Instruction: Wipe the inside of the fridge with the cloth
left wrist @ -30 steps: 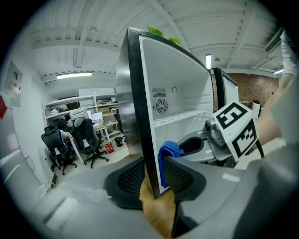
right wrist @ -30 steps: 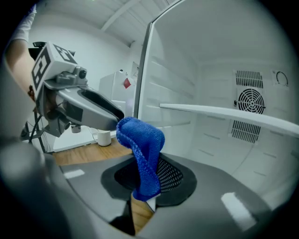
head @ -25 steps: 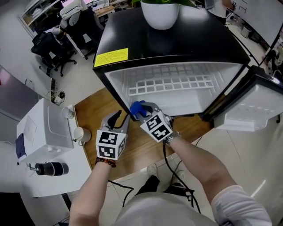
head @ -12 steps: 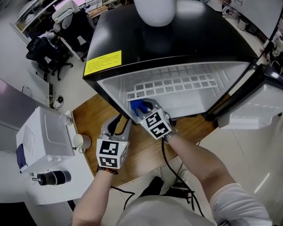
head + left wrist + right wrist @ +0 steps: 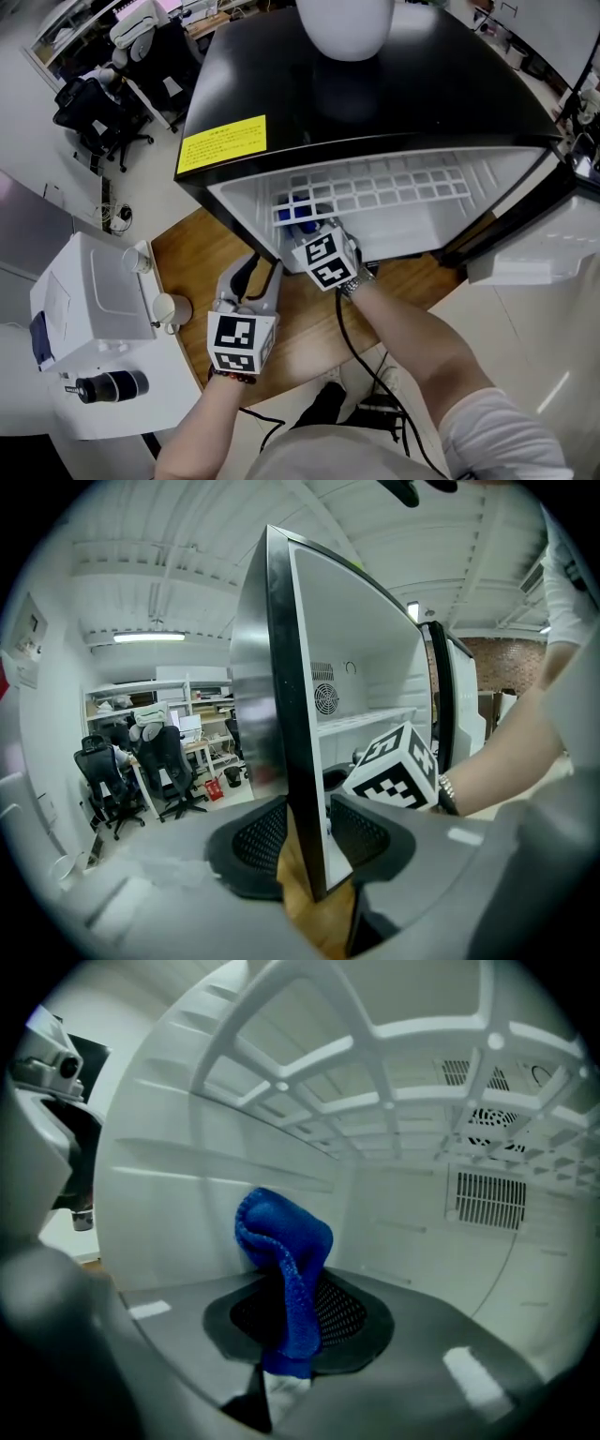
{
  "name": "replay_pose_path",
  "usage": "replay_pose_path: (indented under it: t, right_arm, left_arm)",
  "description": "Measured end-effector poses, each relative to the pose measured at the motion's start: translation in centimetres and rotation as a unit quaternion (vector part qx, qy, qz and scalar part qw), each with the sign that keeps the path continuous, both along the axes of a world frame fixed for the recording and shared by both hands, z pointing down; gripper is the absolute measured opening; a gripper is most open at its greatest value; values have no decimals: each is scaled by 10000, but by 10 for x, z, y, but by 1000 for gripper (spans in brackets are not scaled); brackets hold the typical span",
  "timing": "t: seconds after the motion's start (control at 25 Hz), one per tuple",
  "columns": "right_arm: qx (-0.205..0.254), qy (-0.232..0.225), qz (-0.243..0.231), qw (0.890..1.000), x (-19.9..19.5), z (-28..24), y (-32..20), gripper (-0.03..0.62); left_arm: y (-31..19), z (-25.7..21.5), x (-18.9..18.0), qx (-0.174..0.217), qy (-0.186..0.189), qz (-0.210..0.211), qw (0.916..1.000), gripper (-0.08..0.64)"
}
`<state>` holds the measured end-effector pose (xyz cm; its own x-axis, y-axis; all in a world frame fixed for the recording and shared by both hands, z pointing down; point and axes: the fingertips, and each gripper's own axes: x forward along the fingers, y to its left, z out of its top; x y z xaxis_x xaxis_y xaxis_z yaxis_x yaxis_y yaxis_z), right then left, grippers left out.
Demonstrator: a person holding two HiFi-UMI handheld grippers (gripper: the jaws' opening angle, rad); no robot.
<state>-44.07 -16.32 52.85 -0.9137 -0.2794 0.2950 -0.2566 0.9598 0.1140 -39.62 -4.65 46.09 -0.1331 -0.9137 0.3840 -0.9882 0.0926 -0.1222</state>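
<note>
The right tool (image 5: 312, 228) has pushed in from the mouth of the fridge (image 5: 375, 103) and now sits under the white wire shelf (image 5: 394, 187), close to the left inner wall. Its jaws are nearly closed, pinching the blue cloth (image 5: 286, 1260), whose free end stands up ahead of them. From where I stand the cloth looks near the wall but not plainly against it, so I'd say the wiping is only about to begin. The left tool (image 5: 255, 279) hangs at the fridge's front left corner, jaws about half open, one on each side of the wall's front edge, with a sliver of wooden floor (image 5: 309, 328) showing either side, so not clamped.
</note>
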Motion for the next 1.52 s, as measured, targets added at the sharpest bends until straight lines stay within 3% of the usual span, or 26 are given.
replay_pose_path:
  t: [0.76,1.52]
  right_arm:
    - [110,-183,599,9980,-32,7,-49,70]
    - [369,-113,778,9962,-38,10,-72,71]
  left_arm:
    - [-3,-1,0,190,-122,-28,9997,155]
    - [-6,-3,-1,288,-128,-169,9994,155]
